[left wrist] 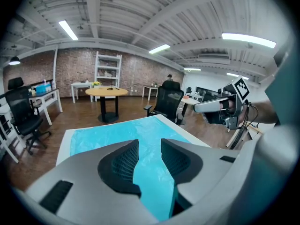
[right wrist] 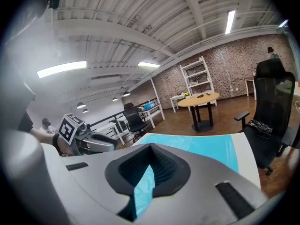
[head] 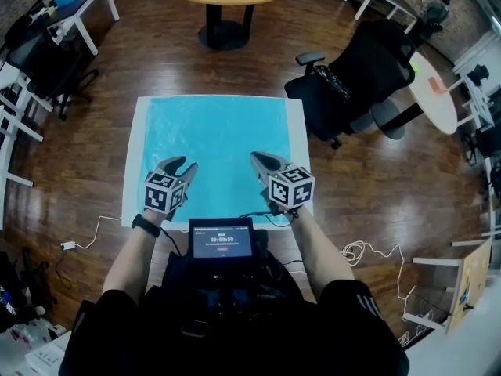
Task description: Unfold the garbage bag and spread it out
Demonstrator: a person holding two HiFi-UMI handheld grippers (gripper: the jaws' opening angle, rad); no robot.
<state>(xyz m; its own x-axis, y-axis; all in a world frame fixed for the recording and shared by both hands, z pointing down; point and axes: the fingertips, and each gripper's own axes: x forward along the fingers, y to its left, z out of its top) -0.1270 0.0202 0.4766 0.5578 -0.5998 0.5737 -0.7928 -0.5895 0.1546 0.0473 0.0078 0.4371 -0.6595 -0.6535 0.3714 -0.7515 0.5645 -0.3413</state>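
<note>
Garbage bag (head: 215,151) lies spread flat on surface (head: 135,163), task apparently complete; left hand-held gripper (head: 185,165) spread, right hand-held gripper (head: 256,159) pressed together, both empty.

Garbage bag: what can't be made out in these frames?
- Head view: the near edge of the garbage bag is hidden behind the left gripper, right gripper and chest screen.
- Right gripper view: jaws are together, but whether they pinch bag film is unclear; the gripper's body covers the bag there.
- Left gripper view: jaws apart; the gripper's body covers the bag's near part.
- All views: which end is the bag's mouth; too little detail.
</note>
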